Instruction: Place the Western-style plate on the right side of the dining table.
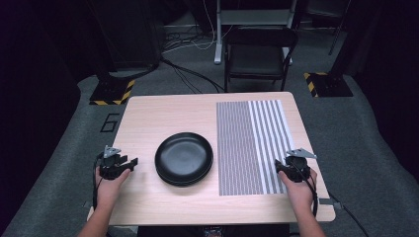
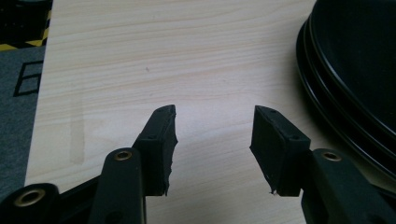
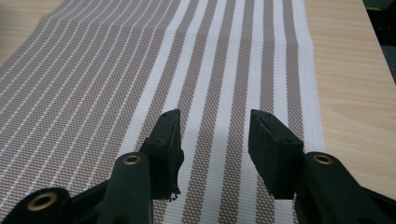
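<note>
A stack of black plates (image 1: pixel 184 158) sits at the lower centre of the high view on the wooden table (image 1: pixel 163 114), round and without any long axis; no writing can be read on it. To its right lies a striped placemat (image 1: pixel 247 143), its stripes running up the frame. The left gripper (image 1: pixel 129 162) hovers left of the plates, jaws partly open on nothing. The right gripper (image 1: pixel 279 165) hangs over the placemat's lower right edge, jaws likewise partly open and empty.

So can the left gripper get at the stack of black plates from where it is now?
Probably yes. The left gripper points toward the black plates, its jaws are open with nothing between them, and just bare table lies between gripper and plate rim.
</note>
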The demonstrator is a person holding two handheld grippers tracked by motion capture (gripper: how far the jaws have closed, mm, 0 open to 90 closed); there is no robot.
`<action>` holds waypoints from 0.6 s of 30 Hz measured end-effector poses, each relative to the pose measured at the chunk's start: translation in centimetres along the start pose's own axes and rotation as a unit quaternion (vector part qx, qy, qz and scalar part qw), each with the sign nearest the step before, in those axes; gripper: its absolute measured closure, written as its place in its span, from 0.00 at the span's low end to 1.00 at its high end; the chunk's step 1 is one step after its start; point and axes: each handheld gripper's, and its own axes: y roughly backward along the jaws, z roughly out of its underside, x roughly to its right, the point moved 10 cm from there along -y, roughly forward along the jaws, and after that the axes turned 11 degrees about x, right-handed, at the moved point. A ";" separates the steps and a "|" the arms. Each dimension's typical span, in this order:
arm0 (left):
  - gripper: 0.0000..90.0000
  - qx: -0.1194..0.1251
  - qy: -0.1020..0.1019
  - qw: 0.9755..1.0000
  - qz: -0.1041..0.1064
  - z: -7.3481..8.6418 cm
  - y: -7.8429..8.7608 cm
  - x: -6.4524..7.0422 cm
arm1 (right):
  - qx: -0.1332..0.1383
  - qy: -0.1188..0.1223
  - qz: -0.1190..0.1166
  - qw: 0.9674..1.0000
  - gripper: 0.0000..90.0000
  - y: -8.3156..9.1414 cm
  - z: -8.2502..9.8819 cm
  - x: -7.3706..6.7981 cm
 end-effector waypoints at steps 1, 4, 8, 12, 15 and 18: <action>0.57 -0.003 -0.001 1.000 0.011 -0.1 0.0 0.4 | -0.001 0.003 0.000 1.000 0.59 0.0 -0.2 -0.2; 0.57 -0.004 0.001 1.000 0.017 -0.5 0.0 0.9 | 0.000 0.009 -0.006 1.000 0.59 -0.2 -0.8 -1.0; 0.59 0.007 0.003 1.000 0.023 -1.4 0.2 1.4 | 0.007 0.007 -0.024 1.000 0.60 -0.5 -1.6 -2.2; 0.59 0.012 0.017 0.999 0.028 -2.2 0.5 1.7 | 0.010 0.005 -0.039 0.999 0.61 -0.8 -2.0 -3.5; 0.60 0.012 0.034 0.999 0.036 -2.6 0.7 1.9 | 0.015 0.010 -0.046 0.999 0.61 -1.0 -2.3 -4.3; 0.61 0.020 0.037 0.998 0.038 -3.0 0.7 2.0 | 0.016 0.004 -0.060 0.998 0.62 -1.3 -2.5 -5.2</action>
